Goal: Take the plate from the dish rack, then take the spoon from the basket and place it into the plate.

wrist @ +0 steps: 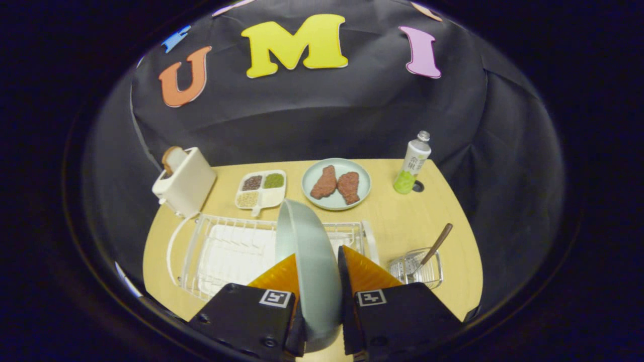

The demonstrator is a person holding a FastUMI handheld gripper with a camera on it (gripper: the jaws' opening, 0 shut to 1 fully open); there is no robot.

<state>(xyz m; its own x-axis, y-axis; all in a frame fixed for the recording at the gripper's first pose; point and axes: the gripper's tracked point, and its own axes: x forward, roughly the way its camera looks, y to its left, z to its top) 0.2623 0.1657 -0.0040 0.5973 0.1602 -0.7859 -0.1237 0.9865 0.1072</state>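
Observation:
A pale green plate (308,251) stands on edge between my two fingers, and my gripper (318,264) is shut on it. The plate rises over the white wire dish rack (221,251) on the wooden table; whether its lower rim still rests in the rack is hidden by the fingers. To the right of the fingers sits a small clear wire basket (417,269). A spoon with a brown handle (433,247) leans out of the basket toward the far right.
Beyond the rack lie a second green plate with two pieces of meat (336,184), a divided white tray of grains (260,189) and a white toaster with bread (184,181). A green-and-white bottle (412,163) stands at the far right. Bare table (402,221) lies between rack and bottle.

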